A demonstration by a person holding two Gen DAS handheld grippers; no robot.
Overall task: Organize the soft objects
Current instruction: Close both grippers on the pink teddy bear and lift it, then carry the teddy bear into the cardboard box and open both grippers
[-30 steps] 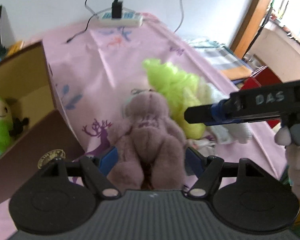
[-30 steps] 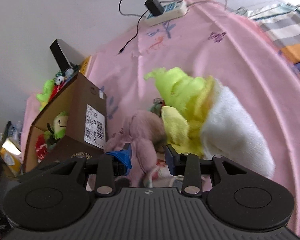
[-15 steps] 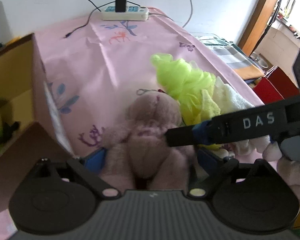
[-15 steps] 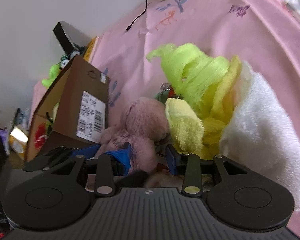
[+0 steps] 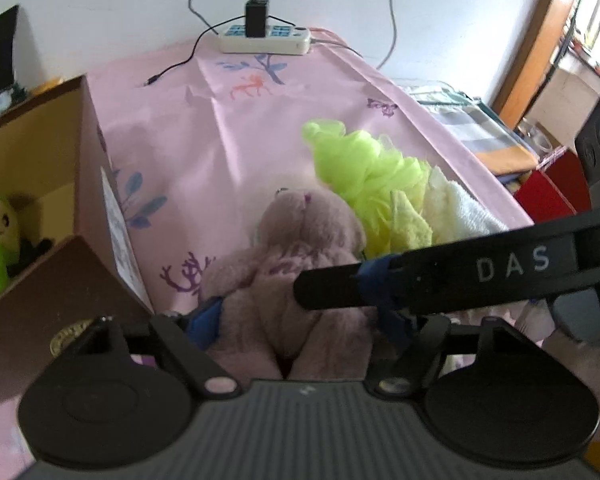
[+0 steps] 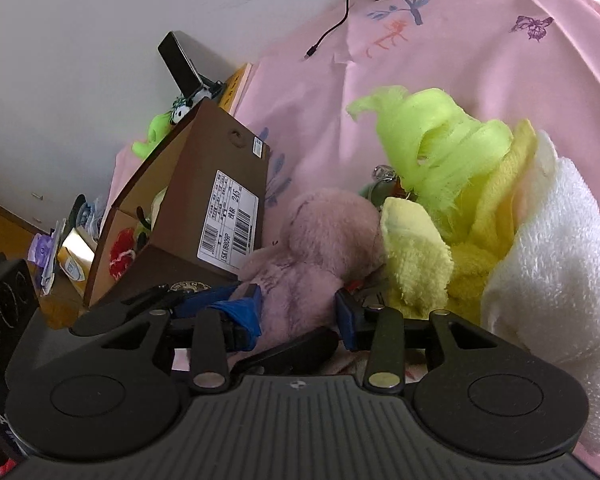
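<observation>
Right wrist: right gripper (image 6: 298, 312) now straddles bear (image 6: 316, 248) (pink).

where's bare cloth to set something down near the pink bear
Bare pink tablecloth runs from the white power strip down between the brown cardboard box and the neon green mesh puff. Crowded by the pink plush bear, where both tools, yellow cloth and white towel meet.
</observation>
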